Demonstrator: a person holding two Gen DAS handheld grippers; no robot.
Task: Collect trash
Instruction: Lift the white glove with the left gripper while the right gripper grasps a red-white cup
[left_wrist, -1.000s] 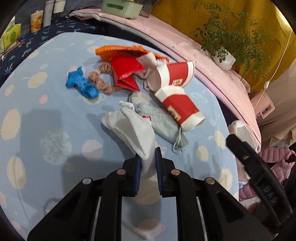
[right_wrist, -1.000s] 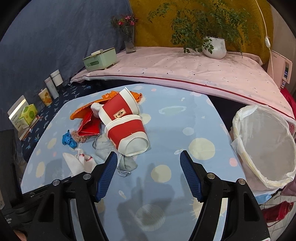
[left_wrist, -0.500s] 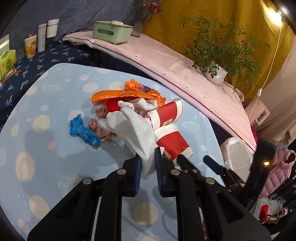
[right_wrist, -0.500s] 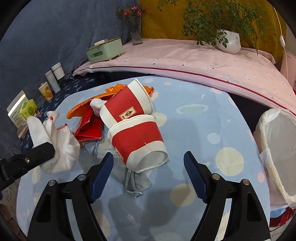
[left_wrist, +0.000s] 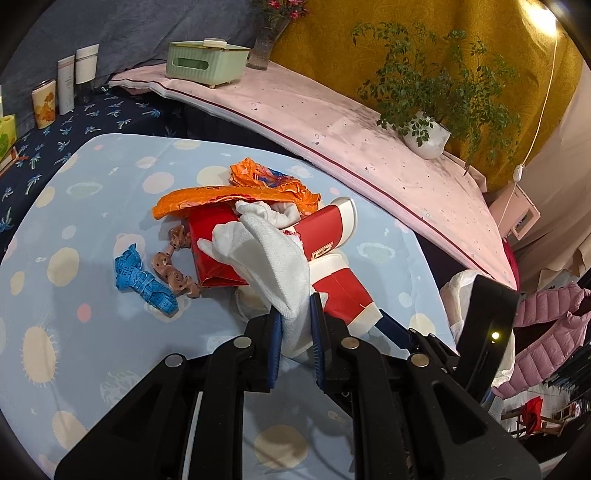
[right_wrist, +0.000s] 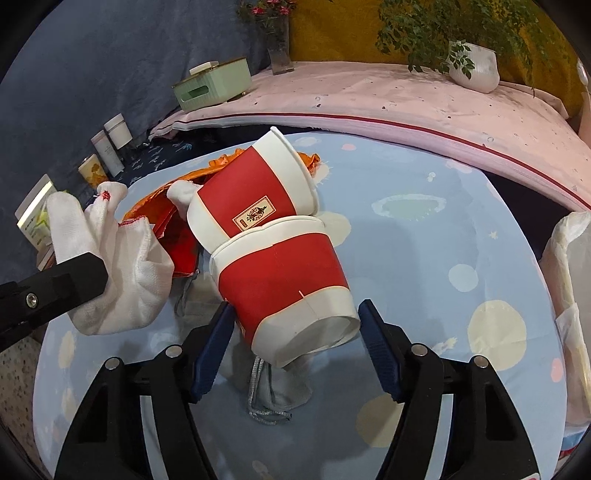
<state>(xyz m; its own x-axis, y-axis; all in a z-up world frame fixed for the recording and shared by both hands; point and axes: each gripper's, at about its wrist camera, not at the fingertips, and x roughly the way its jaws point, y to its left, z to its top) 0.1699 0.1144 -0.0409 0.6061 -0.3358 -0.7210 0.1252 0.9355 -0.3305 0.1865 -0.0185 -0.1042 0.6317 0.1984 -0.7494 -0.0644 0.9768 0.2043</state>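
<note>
Left hand-held gripper (left_wrist: 295, 325) is clamped on the white cloth (left_wrist: 273, 258), lifted off the surface (right_wrist: 424, 229). Right hand-held gripper (right_wrist: 295, 332) is wide open w/ its fingers either side of the near cup (right_wrist: 284, 280), not squeezing yet. Close low on the cup base, gently so it won't crush. Bag (right_wrist: 569, 288) sits at the right edge.

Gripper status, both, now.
Left gripper: shut on the white cloth.
Right gripper: open, fingers either side of the near red cup, not yet clamped.

Green tissue box (left_wrist: 207, 61) on pink ledge (left_wrist: 332, 122), potted plant (left_wrist: 424, 133), flower vase (right_wrist: 279, 48), pink jacket (left_wrist: 546, 314)
</note>
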